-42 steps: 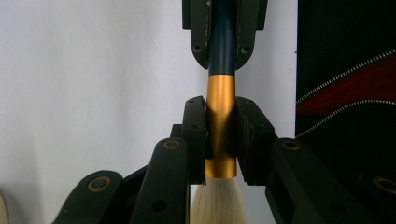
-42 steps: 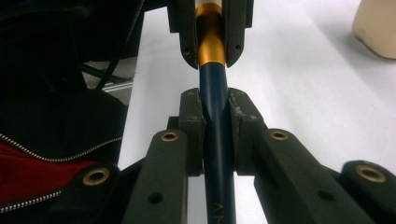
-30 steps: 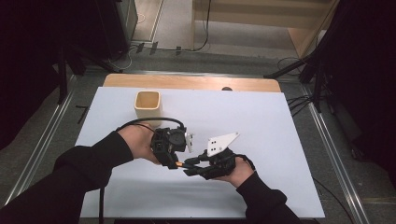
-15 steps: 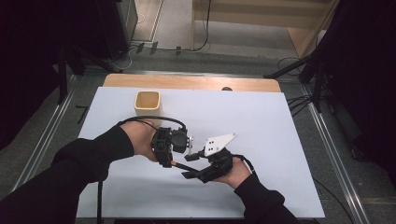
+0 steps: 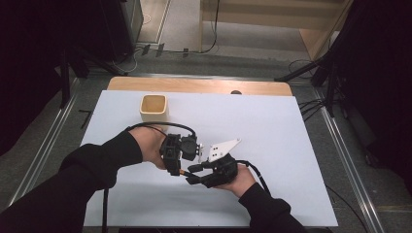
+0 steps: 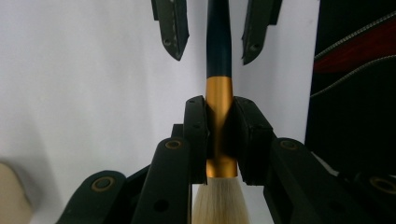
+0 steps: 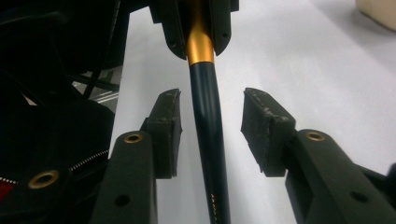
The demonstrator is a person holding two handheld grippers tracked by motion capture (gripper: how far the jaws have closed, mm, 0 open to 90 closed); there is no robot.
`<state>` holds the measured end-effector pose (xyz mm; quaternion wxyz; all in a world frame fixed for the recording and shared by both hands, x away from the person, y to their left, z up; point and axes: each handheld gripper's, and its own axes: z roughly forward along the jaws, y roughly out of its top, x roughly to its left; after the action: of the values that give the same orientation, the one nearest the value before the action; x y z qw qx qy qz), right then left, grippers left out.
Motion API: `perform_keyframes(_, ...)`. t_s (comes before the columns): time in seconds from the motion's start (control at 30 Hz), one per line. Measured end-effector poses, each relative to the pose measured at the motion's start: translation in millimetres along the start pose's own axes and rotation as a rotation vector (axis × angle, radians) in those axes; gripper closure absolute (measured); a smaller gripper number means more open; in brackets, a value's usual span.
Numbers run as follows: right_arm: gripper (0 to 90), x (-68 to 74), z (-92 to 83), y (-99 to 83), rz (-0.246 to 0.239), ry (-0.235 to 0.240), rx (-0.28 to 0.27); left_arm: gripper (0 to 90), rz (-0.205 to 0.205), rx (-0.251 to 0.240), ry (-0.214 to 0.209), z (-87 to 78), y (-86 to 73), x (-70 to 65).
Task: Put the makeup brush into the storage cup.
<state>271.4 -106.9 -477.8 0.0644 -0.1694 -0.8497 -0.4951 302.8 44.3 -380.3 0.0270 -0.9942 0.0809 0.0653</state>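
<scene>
Left gripper view: left gripper (image 6: 219,135) is clenched on the brush (image 6: 218,70) at its gold ferrule (image 6: 218,107) — pale bristles (image 6: 219,205) sit below the pads, dark handle runs up between the far right gripper (image 6: 212,32) tips. Right gripper view: right gripper (image 7: 212,135) has just been closing but stands released — the brush handle (image 7: 208,121) passes between its pads with a gap on both sides, nearer the left pad. High view: both grippers meet tip to tip on the white table (image 5: 291,145), wooden cup (image 5: 154,108) well beyond the left gripper
</scene>
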Motion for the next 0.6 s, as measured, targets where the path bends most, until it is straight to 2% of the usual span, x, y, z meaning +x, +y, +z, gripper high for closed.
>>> perform_keyframes(0.1, 64.3, -0.6, 2.0, -0.9, 0.003, 0.007, 0.002, 77.1, -0.008, -0.012, -0.019, 0.7, 1.2, 0.4)
perform_keyframes(0.33, 74.9, -0.4, 4.2, -1.8, 0.010, 0.038, 0.008, 77.1, -0.014, -0.020, -0.019, 1.2, 1.3, 1.8)
perform_keyframes(0.5, 77.1, 0.4, 4.7, -1.5, 0.002, 0.042, 0.012, 77.1, -0.012, -0.018, -0.022, 1.2, 1.4, 1.5)
perform_keyframes(0.6, 78.2, 2.2, 4.8, -0.7, -0.029, 0.035, 0.018, 77.0, -0.014, -0.016, -0.028, 1.8, 0.9, 1.1)
